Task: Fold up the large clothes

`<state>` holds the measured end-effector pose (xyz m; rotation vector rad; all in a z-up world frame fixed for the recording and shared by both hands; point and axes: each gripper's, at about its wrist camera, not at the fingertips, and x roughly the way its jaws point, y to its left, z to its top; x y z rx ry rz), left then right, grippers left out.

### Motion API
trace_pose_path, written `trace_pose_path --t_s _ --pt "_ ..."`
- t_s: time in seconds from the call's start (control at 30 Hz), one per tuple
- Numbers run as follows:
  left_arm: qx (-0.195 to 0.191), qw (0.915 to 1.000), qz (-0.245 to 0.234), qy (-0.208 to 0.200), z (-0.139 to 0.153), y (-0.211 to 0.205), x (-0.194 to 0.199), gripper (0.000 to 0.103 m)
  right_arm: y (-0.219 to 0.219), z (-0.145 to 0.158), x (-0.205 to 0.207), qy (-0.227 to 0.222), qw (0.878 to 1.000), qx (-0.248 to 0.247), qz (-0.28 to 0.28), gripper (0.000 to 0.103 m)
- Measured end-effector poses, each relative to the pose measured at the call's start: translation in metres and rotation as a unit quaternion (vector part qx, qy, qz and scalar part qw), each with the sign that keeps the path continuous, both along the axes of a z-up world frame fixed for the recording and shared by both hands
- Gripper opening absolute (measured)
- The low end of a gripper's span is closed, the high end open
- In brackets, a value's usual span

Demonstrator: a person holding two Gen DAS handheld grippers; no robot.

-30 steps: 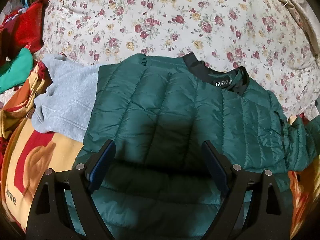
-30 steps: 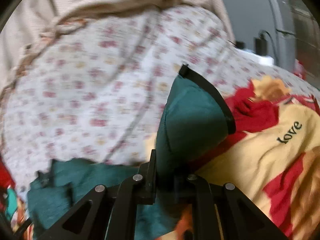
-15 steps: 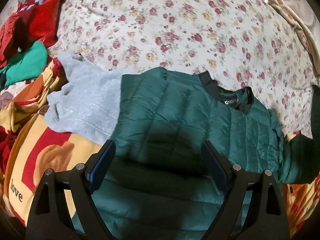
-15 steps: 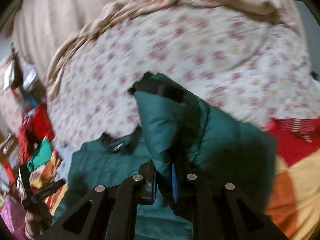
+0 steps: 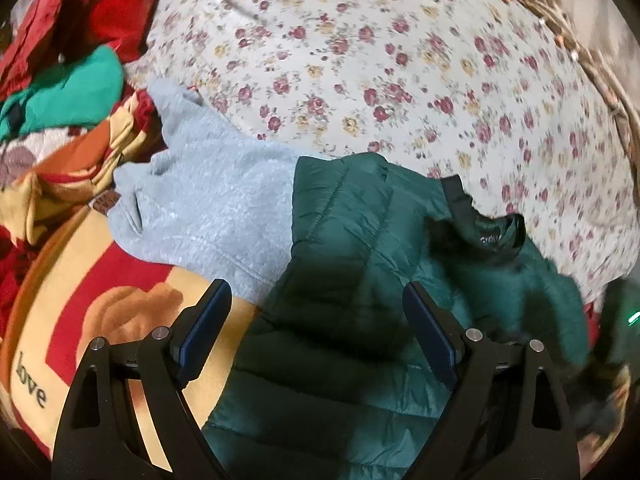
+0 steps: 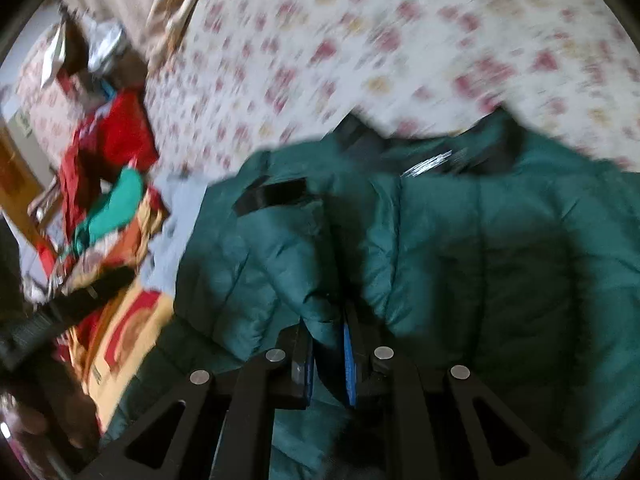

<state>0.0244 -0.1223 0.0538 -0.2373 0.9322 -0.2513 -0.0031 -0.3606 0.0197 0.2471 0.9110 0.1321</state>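
A dark green quilted puffer jacket (image 5: 360, 248) with a black collar (image 5: 480, 224) lies spread on the bed. My left gripper (image 5: 316, 320) is open and empty, hovering above the jacket's lower left part. My right gripper (image 6: 328, 344) is shut on the jacket's sleeve (image 6: 288, 248), whose black cuff (image 6: 272, 196) lies over the jacket body (image 6: 500, 240). The right wrist view is motion-blurred.
A grey fleece garment (image 5: 208, 208) lies left of the jacket, partly under it. A floral bedsheet (image 5: 380, 60) covers the far side. A red and yellow "love" blanket (image 5: 80, 320) lies at the left. Red and green clothes (image 5: 68, 60) are piled at the far left.
My right gripper has carried the sleeve from the right side across and down onto the jacket body. My left gripper has drifted left, so the jacket sits further right in its view.
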Motion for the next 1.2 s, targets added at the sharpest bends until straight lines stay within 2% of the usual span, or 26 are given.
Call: trace_pose_path --t_s 0.07,0.13,0.2,0.4,0.57,0.6,0.63,0.67,0.7,0.77,0.9,1.03,1.13,1.2 --pt "-0.004 1.0 0.004 0.007 -0.002 0.0 0.002 0.087 0.012 -0.009 0.003 0.003 1.0 -0.016 0.021 0.017" --pt "-0.014 0.9998 0.002 0.013 -0.003 -0.001 0.003 0.087 0.013 -0.005 -0.001 -0.002 0.999 -0.009 0.038 0.055" --pt "-0.022 0.9996 -0.004 0.016 -0.003 -0.005 0.002 0.087 0.012 0.006 -0.011 -0.003 0.999 -0.004 0.047 0.065" --pt "-0.046 0.9987 -0.015 0.02 0.003 -0.027 -0.004 0.087 -0.015 0.048 -0.065 -0.037 0.997 -0.06 0.043 0.065" --pt "-0.023 0.9978 -0.053 0.032 -0.009 -0.068 0.002 0.087 -0.082 0.074 -0.121 -0.056 0.993 -0.096 -0.038 0.066" --pt "-0.025 0.9972 -0.063 0.031 -0.012 -0.076 0.004 0.082 -0.094 0.076 -0.129 -0.057 0.992 -0.099 -0.054 0.066" --pt "-0.023 0.9969 -0.068 0.031 -0.014 -0.081 0.006 0.054 -0.115 0.078 -0.141 -0.056 0.99 -0.099 -0.086 0.066" --pt "-0.009 0.9967 -0.073 0.035 -0.017 -0.089 0.009 0.02 -0.127 0.079 -0.147 -0.052 0.988 -0.097 -0.107 0.066" --pt "0.004 0.9962 -0.077 0.04 -0.018 -0.093 0.013 0.013 -0.144 0.078 -0.155 -0.045 0.985 -0.09 -0.14 0.066" --pt "0.014 0.9959 -0.08 0.04 -0.017 -0.097 0.017 0.01 -0.173 0.07 -0.163 -0.025 0.98 -0.066 -0.185 0.066" --pt "0.032 0.9971 -0.069 0.001 0.003 -0.084 0.021 0.005 -0.195 0.055 -0.164 -0.018 0.978 -0.036 -0.207 0.061" --pt "0.036 0.9984 -0.041 -0.013 0.009 -0.061 0.029 0.005 -0.18 0.048 -0.132 -0.029 0.982 -0.036 -0.184 0.061" --pt "0.055 0.9981 -0.028 -0.003 -0.004 -0.051 0.036 0.005 -0.16 0.042 -0.1 -0.031 0.986 -0.047 -0.156 0.061" --pt "0.066 0.9976 -0.02 0.007 -0.016 -0.047 0.039 0.005 -0.149 0.032 -0.079 -0.017 0.987 -0.071 -0.144 0.061"
